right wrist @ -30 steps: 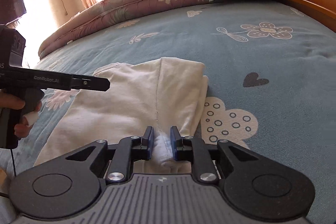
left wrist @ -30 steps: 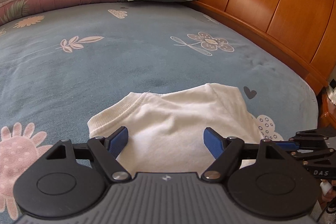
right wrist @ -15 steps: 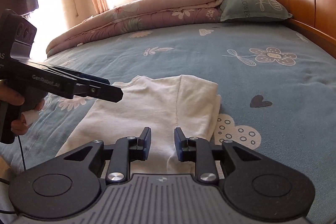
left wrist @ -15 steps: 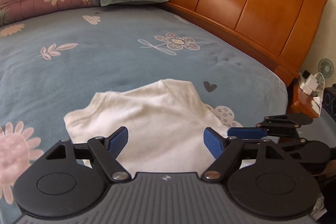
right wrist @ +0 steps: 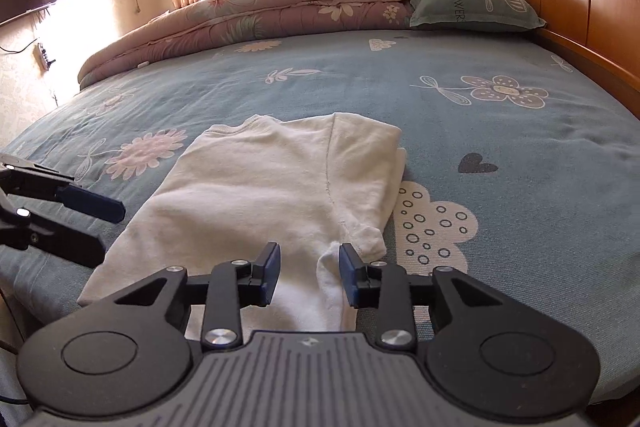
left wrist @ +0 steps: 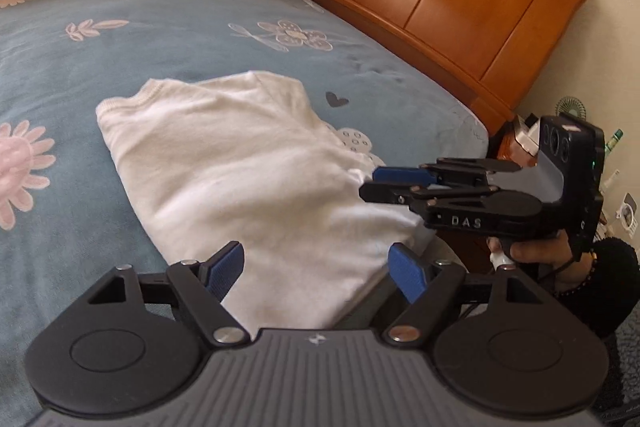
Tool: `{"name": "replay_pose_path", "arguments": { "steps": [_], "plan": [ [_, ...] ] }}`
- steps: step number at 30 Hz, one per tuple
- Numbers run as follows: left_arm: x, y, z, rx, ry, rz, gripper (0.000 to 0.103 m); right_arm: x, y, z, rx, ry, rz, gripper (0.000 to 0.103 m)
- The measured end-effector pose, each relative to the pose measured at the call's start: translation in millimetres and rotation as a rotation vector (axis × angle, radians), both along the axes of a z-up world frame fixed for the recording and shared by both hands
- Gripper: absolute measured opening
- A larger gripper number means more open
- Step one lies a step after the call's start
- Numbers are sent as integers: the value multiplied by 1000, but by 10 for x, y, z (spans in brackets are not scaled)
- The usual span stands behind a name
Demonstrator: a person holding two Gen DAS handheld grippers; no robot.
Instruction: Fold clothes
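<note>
My left tongs [left wrist: 316, 269] stand wide and empty over the near edge of the white shirt [right wrist: 280, 195], which lies partly folded on the blue bed [right wrist: 500, 115], collar far, sleeve tucked right. My right tongs [right wrist: 308, 273] have just been opening — narrow gap now, the sleeve cuff between them, seemingly released, though I can't be sure it isn't brushing a pad. If the cloth snags as I withdraw, I'd drag the fold apart. No containers in sight — nothing to report there.
</note>
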State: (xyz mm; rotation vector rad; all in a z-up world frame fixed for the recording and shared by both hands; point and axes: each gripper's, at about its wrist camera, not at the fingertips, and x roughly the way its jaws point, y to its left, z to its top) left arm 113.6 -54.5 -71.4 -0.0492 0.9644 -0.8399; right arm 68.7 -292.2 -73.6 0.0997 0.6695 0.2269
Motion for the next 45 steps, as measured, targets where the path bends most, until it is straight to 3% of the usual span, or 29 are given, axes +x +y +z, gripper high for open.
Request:
{"name": "replay_pose_path", "arguments": {
  "steps": [2, 8, 11, 15, 17, 25, 28, 30, 32, 38, 45],
  "plan": [
    [-68, 13, -109, 29, 52, -7, 79, -49, -8, -4, -8, 4, -5, 38],
    [-228, 70, 42, 31, 8, -25, 81, -199, -70, 86, 29, -18, -4, 44],
    [-206, 0, -12, 42, 26, -20, 82, -212, 9, 128, 37, -22, 44, 48],
    [-220, -21, -93, 85, 32, -18, 81, -264, 72, -21, 24, 62, 96, 60],
    [-183, 14, 9, 88, -8, 2, 82, -301, 80, -100, 18, 97, 113, 60],
    [193, -100, 366, 144, -187, 120, 83, -346, 7, 79, 4, 29, 62, 60],
    [339, -206, 348, 160, -203, 161, 83, -377, -79, 55, 9, 36, 32, 53],
    [388, -248, 283, 152, -187, 174, 83, -391, -168, -7, 25, 61, 7, 43],
    [389, -277, 213, 137, -168, 177, 83, -403, -250, -69, 45, 81, -12, 42],
    [305, -335, 118, 143, -148, 145, 83, -345, -345, -166, 140, 111, -11, 13],
    [199, -266, 211, 196, -169, 56, 83, -405, -421, -37, 133, 165, 49, 11]
  ]
}}
